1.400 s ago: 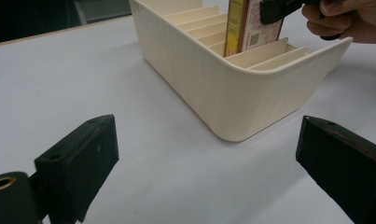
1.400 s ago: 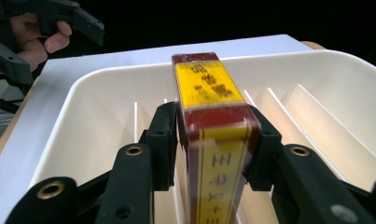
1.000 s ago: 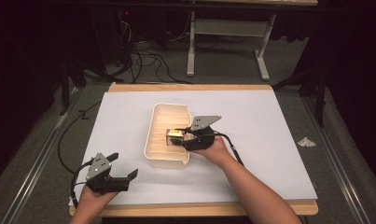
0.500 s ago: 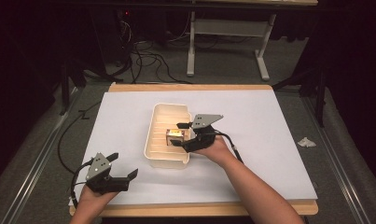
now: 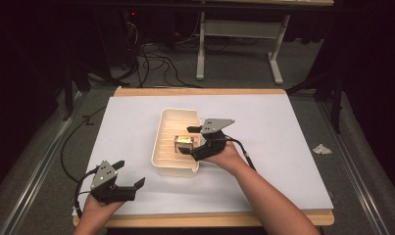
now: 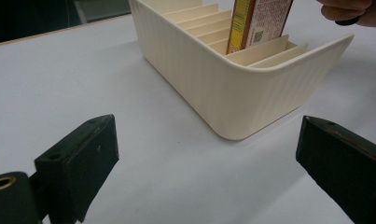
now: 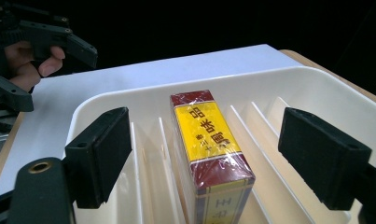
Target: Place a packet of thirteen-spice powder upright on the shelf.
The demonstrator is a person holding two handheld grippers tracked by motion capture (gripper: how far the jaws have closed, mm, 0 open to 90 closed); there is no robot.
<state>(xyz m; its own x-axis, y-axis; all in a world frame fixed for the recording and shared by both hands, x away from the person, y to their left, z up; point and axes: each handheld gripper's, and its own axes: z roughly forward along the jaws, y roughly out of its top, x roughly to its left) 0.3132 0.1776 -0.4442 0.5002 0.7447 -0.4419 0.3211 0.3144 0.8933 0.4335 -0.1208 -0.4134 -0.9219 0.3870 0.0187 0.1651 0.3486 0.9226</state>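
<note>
The right gripper (image 5: 191,140) hovers over the tray (image 5: 168,166), jaws spread wide, forearm reaching in from the near edge. The left gripper (image 5: 131,175) rests near the tray's near-left corner, jaws open.

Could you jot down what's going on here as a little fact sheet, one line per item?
Surface: white table top
Container: cream slotted tray, near the middle of the table
Item: red and yellow box, standing upright in one of the tray's slots
Right tongs: open, jaws on either side of the box, apart from it
Left tongs: open, holding nothing, near the table's front left corner
Stray item: crumpled scrap on the floor at the right
</note>
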